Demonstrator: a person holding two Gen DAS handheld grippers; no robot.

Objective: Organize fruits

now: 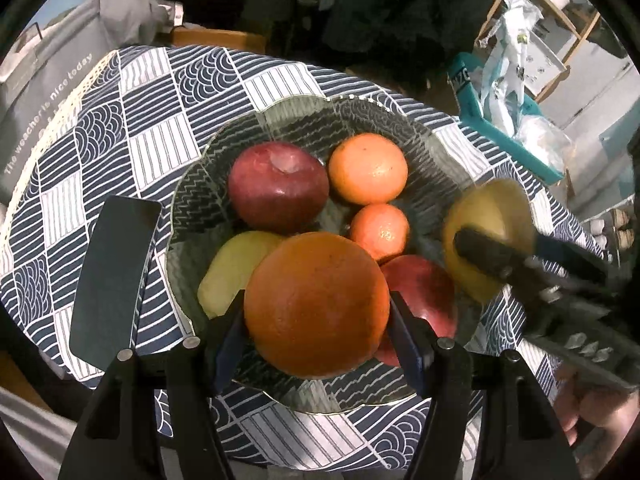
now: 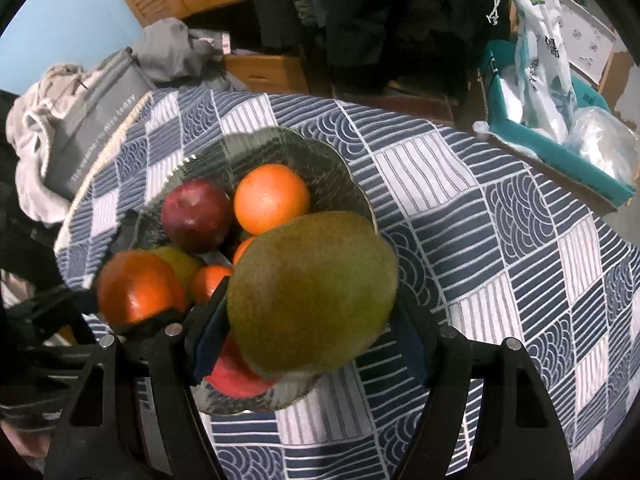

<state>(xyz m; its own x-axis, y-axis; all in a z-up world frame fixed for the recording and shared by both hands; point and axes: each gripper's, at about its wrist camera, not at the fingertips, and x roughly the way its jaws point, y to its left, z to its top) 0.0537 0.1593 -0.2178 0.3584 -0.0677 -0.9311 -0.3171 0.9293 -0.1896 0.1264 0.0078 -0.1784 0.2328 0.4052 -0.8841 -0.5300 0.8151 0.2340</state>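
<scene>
A glass bowl (image 1: 424, 140) sits on the patterned tablecloth and holds a red apple (image 1: 278, 186), an orange (image 1: 368, 168), a small tangerine (image 1: 380, 230), a second red apple (image 1: 424, 292) and a yellow-green pear (image 1: 228, 276). My left gripper (image 1: 318, 312) is shut on a large orange (image 1: 316, 304) above the bowl's near side. My right gripper (image 2: 312, 316) is shut on a green pear (image 2: 312, 296) over the bowl's right rim (image 2: 360, 188); it shows in the left wrist view (image 1: 490, 236) too.
A dark phone (image 1: 114, 280) lies left of the bowl on the cloth. A grey bag (image 1: 44, 92) with white lettering stands past the table's left edge. A teal box (image 2: 560, 152) with plastic bags sits beyond the right edge.
</scene>
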